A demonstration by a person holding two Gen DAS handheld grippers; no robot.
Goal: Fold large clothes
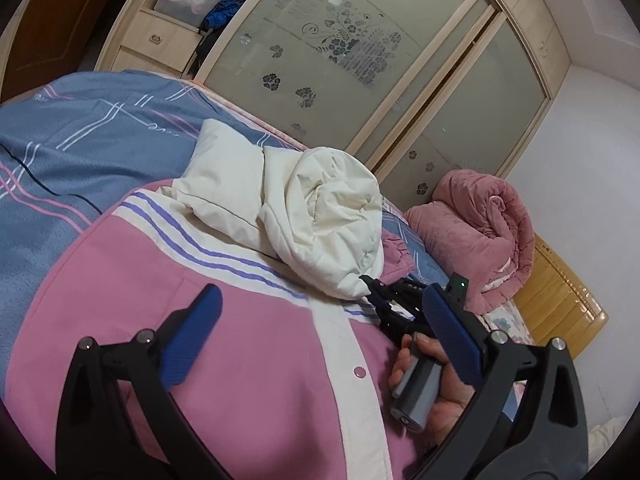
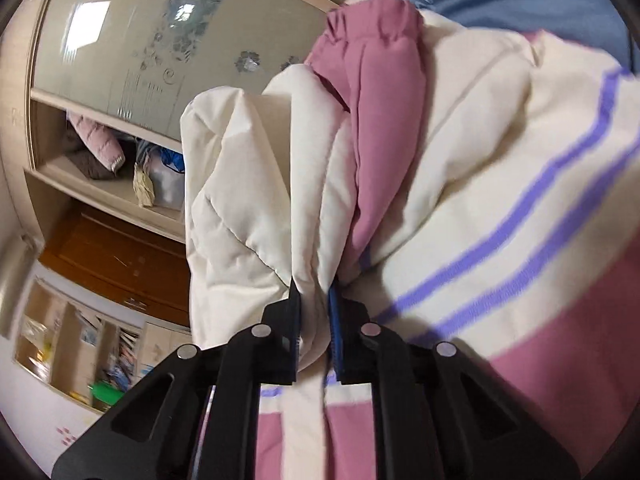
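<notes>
A padded pink and cream jacket (image 1: pixel 248 368) with purple stripes lies spread on the bed, its cream hood (image 1: pixel 332 216) bunched up at the far end. My left gripper (image 1: pixel 320 324) hovers open over the jacket's front, with nothing between its blue pads. A hand (image 1: pixel 432 384) holds my right gripper (image 1: pixel 378 294) at the hood's lower edge. In the right wrist view, the right gripper (image 2: pixel 314 300) is shut on a fold of the cream hood (image 2: pixel 240 200). A pink sleeve cuff (image 2: pixel 380 80) lies just beyond it, against the jacket's striped body (image 2: pixel 520 200).
The blue striped bedsheet (image 1: pixel 80 152) lies under the jacket. A rolled pink blanket (image 1: pixel 472 232) sits by the wooden headboard (image 1: pixel 560 300). A wardrobe with frosted sliding doors (image 1: pixel 360 60) and open shelves of clothes (image 1: pixel 200 0) stands behind the bed.
</notes>
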